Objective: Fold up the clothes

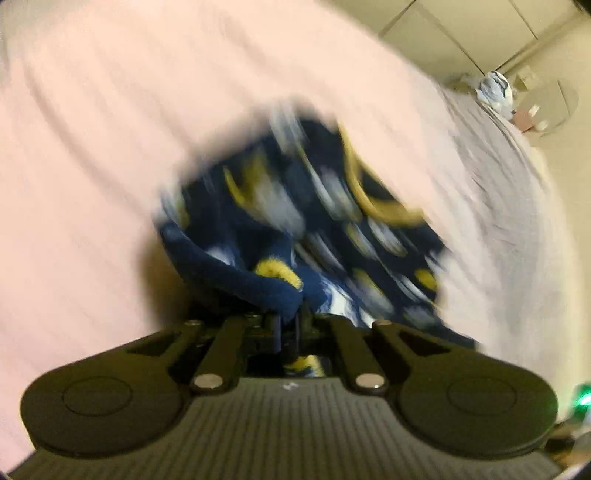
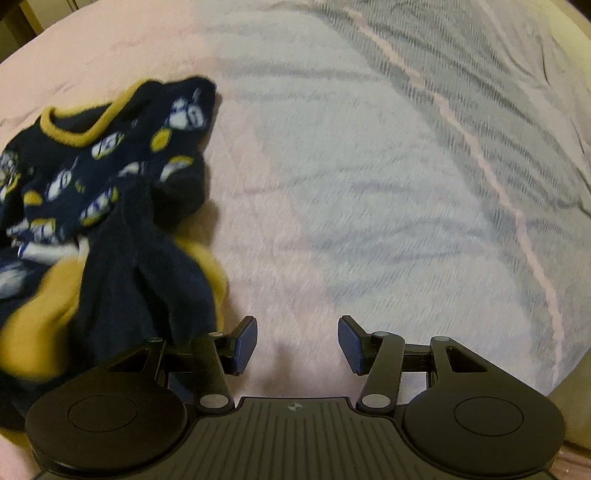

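Note:
A navy fleece garment (image 1: 295, 229) with white and yellow prints and a yellow collar hangs crumpled over the pink bed sheet (image 1: 92, 166). My left gripper (image 1: 290, 321) is shut on a navy edge of it, and the view is motion-blurred. In the right wrist view the same garment (image 2: 110, 192) lies bunched at the left, its yellow trim (image 2: 74, 136) showing. My right gripper (image 2: 297, 345) stands open just right of the garment, over bare sheet, with nothing between its blue pads (image 2: 243, 345).
A grey-and-pink checked blanket (image 2: 406, 147) covers the right part of the bed. Beyond the bed's far edge, in the left wrist view, a bundle of white and blue cloth (image 1: 496, 90) and small items sit near a beige wall (image 1: 461, 33).

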`<state>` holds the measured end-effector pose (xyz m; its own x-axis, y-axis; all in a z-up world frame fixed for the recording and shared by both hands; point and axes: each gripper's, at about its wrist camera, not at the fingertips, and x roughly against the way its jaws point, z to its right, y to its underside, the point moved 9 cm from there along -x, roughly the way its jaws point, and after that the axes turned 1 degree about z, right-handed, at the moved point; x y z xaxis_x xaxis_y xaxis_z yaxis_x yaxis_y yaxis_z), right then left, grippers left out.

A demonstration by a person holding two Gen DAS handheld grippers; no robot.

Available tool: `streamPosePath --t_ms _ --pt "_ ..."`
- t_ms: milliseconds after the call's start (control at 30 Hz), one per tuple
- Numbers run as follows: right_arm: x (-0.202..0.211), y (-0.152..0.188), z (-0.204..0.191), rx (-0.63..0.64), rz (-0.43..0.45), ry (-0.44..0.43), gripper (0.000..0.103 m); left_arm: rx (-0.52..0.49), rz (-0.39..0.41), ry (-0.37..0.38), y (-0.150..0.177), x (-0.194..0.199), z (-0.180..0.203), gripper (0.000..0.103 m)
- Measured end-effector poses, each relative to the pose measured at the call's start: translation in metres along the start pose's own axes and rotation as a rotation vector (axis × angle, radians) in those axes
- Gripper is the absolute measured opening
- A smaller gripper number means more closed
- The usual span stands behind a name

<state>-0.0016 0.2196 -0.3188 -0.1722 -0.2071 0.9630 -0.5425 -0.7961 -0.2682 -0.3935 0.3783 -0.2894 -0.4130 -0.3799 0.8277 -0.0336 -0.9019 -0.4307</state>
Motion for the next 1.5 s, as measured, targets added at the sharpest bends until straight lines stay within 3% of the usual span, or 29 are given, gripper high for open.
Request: streamPosePath --t_ms 100,200,267,300,333,467,633,833,900,933,967,1133,1233,1300,1333,1367,1433,1500 --pt "0.004 -0.023 -0.007 0.01 0.043 -0.004 0.052 -0.083 0.149 -0.273 -0.082 0.046 -0.093 0.007" --pt "0.009 -0.041 -0.036 0.07 0.119 -0.056 0.052 -0.006 0.17 -0.401 -0.125 0.074 -0.162 0.011" --pt "0.011 -0.049 -0.063 0.132 0.164 -0.093 0.052 0.029 0.218 -0.422 -0.132 0.089 -0.176 0.018" --pt "0.012 -0.051 -0.079 0.172 0.183 -0.111 0.052 0.045 0.217 -0.41 -0.125 0.088 -0.178 0.032" --pt "0.011 -0.052 -0.098 0.226 0.197 -0.124 0.052 0.061 0.215 -0.398 -0.119 0.087 -0.179 0.037" --pt "-0.001 -0.046 -0.169 0.447 0.224 -0.179 0.052 0.194 0.097 -0.292 -0.056 0.059 -0.186 0.033" --pt "-0.018 -0.036 -0.238 0.658 0.277 -0.223 0.052 0.338 -0.018 -0.211 0.016 0.04 -0.177 0.033" --pt "-0.045 -0.024 -0.287 0.86 0.334 -0.247 0.052 0.365 -0.075 -0.167 0.052 0.032 -0.158 0.033" --pt "-0.037 -0.037 -0.275 0.789 0.354 -0.29 0.05 0.349 -0.079 -0.168 0.052 0.029 -0.153 0.033" --pt "-0.032 -0.045 -0.267 0.744 0.364 -0.314 0.015 0.346 -0.078 -0.165 0.051 0.027 -0.15 0.033" --pt "-0.027 -0.053 -0.259 0.7 0.373 -0.338 0.008 0.343 -0.077 -0.163 0.05 0.026 -0.147 0.033" --pt "0.0 -0.092 -0.219 0.474 0.418 -0.453 0.007 0.29 -0.076 -0.139 0.038 0.018 -0.123 0.032" --pt "0.05 -0.145 -0.111 0.037 0.547 -0.498 0.007 0.231 -0.061 -0.109 0.027 0.018 -0.104 0.032" --pt "0.053 -0.14 -0.049 -0.14 0.539 -0.456 0.008 0.207 -0.06 -0.094 0.026 0.014 -0.094 0.032" --pt "0.052 -0.134 -0.019 -0.221 0.529 -0.431 0.011 0.199 -0.062 -0.088 0.026 0.012 -0.09 0.033" --pt "0.052 -0.128 0.011 -0.302 0.518 -0.405 0.031 0.197 -0.071 -0.078 0.029 0.01 -0.087 0.033" --pt "0.051 -0.115 0.072 -0.462 0.495 -0.352 0.06 0.194 -0.091 -0.058 0.037 0.005 -0.081 0.033" --pt "0.05 -0.101 0.132 -0.622 0.469 -0.296 0.06 0.204 -0.12 -0.037 0.05 0.001 -0.082 0.034"
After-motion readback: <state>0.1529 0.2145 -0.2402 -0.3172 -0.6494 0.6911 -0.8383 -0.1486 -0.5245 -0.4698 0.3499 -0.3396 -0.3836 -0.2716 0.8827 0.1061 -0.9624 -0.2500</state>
